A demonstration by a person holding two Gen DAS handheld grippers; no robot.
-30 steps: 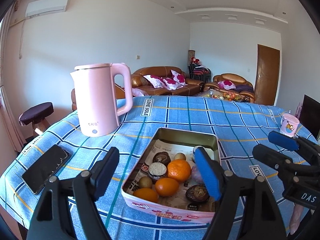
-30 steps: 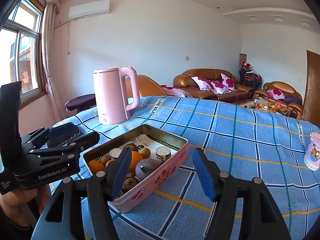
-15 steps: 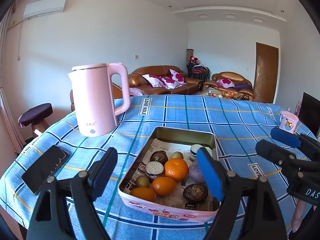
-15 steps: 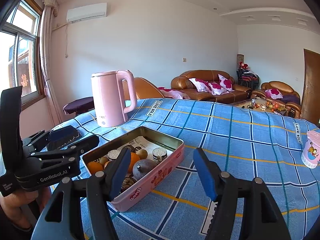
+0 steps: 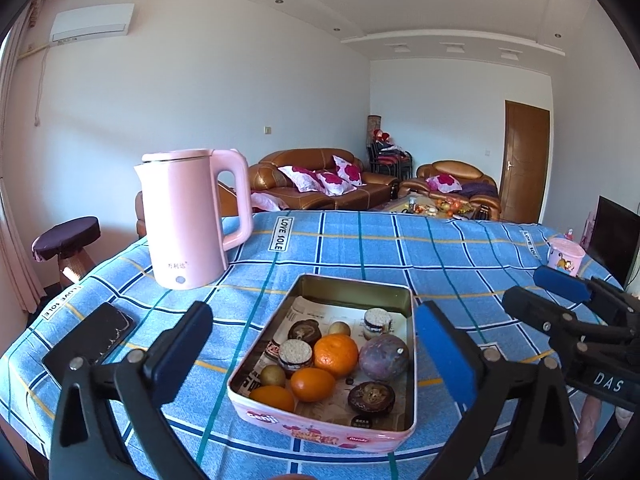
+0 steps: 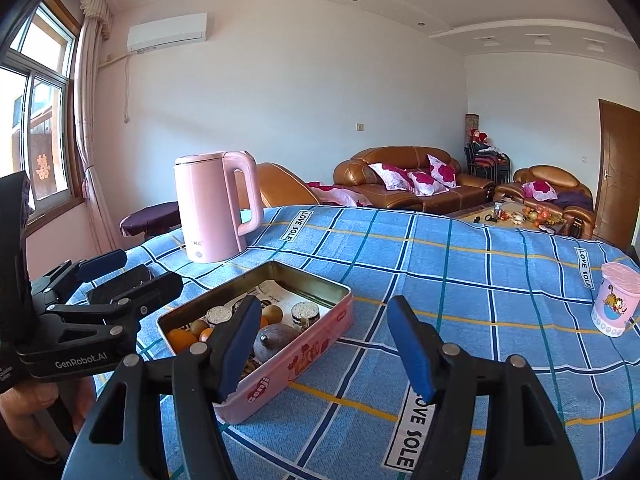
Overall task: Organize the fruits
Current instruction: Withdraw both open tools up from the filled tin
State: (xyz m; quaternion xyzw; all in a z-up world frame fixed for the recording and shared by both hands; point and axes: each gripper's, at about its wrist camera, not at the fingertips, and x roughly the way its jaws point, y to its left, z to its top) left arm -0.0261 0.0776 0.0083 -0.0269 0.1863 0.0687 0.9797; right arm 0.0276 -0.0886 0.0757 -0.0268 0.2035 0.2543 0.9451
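Both claws hang above the near edge of the counter [image 5: 400,248], jaws spread wide and gripping nothing. The left claw [image 5: 316,352] frames the tin [image 5: 320,426] between its pads; the right claw [image 6: 324,348] sits to the tin's right, with its left pad over the tin's near corner.

All the fruit in view lies inside the tin. Whether it has just been gathered there or waits to be sorted cannot be settled, since no fruit lies loose on the cloth and no second dish stands by.

If a piece is to be lifted, the round ones will roll under a slanted pinch. A claw should come down from above, straddle one fruit across its widest part and close gently. The tin's walls are low but leave little room at the edges, so the middle pieces are the easier reach.

The tin is lined with printed paper, and its far half is mostly bare. In the near half lie:
- three oranges [image 5: 335,354], the largest in the middle and two smaller at the near left
- a purple fruit [image 5: 383,357] at the right, touching the large orange
- a dark wrinkled fruit [image 5: 371,397] at the near right
- a small green fruit [image 5: 273,376] at the left
- two pale-topped pieces [image 5: 295,353], possibly cut, and a small tan ball behind them

The kettle [image 5: 186,220] stands at the far left, the phone [image 5: 90,334] at the near left and the cup [image 6: 614,304] at the far right, all well apart from the tin.
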